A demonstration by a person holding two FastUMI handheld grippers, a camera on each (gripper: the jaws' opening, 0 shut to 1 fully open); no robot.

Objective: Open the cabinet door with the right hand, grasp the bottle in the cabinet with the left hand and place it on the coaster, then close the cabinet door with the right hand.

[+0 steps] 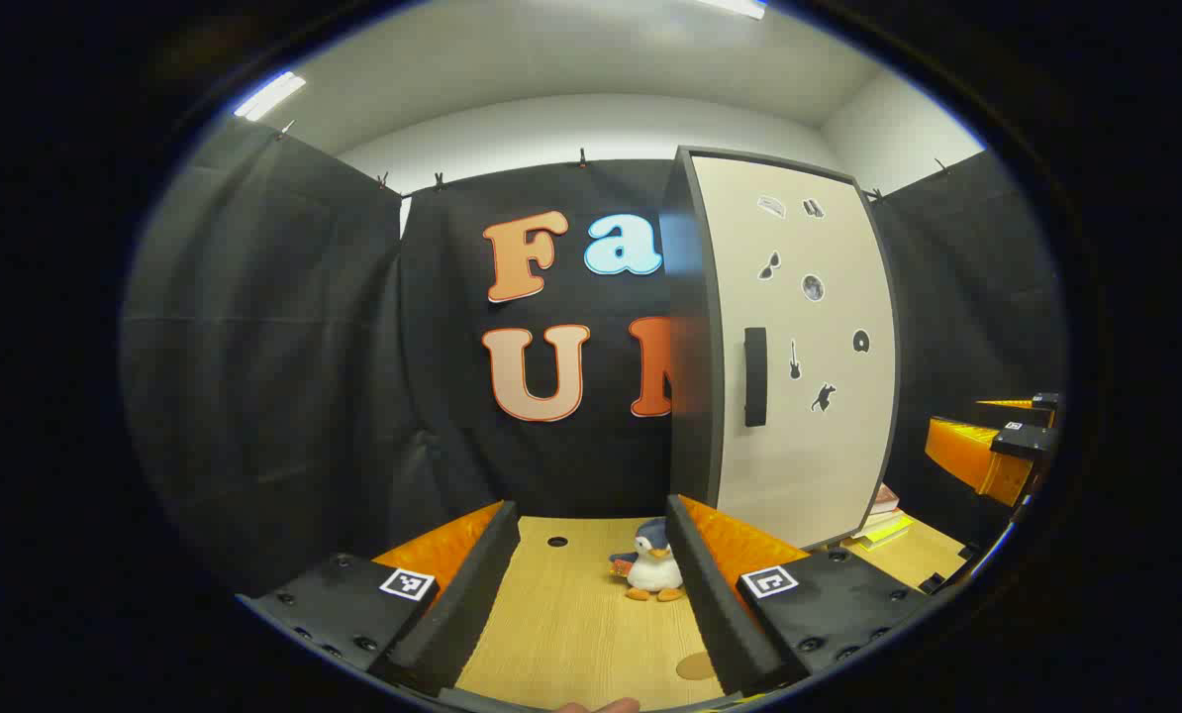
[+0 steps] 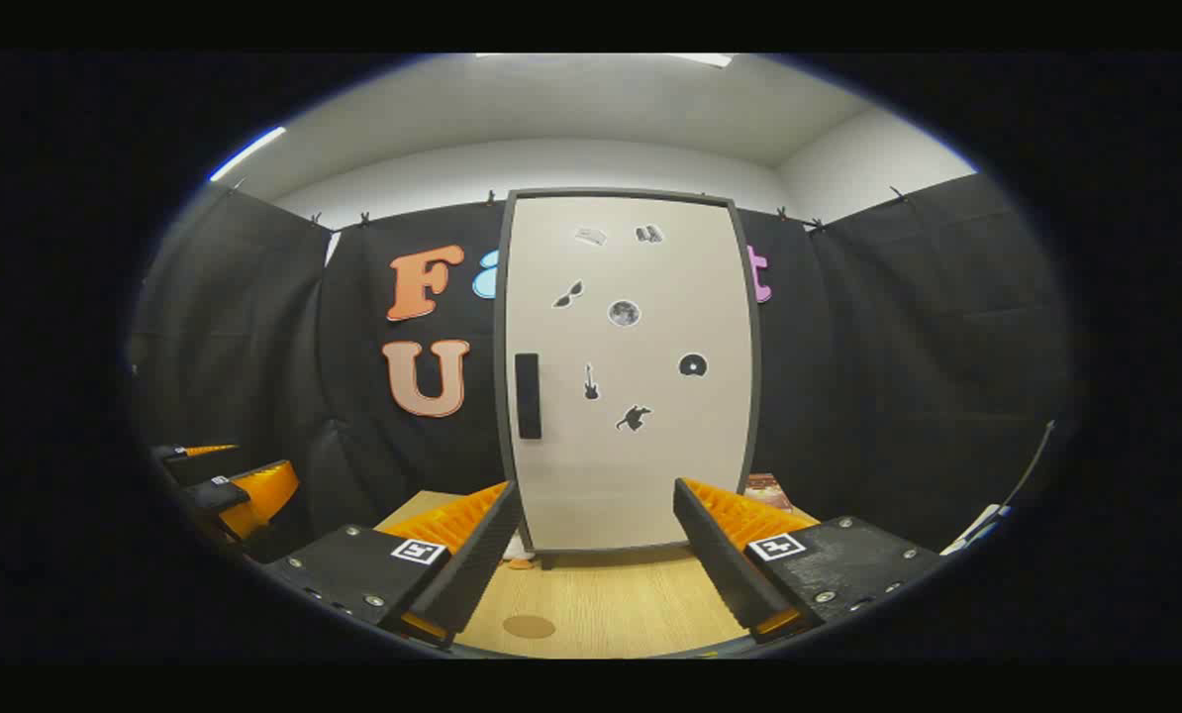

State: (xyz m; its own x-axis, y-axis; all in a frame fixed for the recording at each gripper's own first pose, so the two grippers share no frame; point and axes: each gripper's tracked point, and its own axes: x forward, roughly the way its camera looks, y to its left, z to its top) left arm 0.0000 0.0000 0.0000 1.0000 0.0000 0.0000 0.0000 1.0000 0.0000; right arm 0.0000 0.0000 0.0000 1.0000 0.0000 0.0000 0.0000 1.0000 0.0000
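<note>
My left claw is spread wide, empty, held level above the bench. My right claw is spread wide too, gripping nothing, facing the cabinet door, which is closed, handle untouched. Coaster lies flat on bench near the claw. Penguin toy stands beside the cabinet.

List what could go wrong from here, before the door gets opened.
1. The handle is a narrow bar at the door's left edge; the open right gripper points right of it and might miss it.
2. A toy penguin stands by the cabinet's foot, near the coaster; the left gripper could knock it.
3. The door may swing toward the left gripper.
</note>
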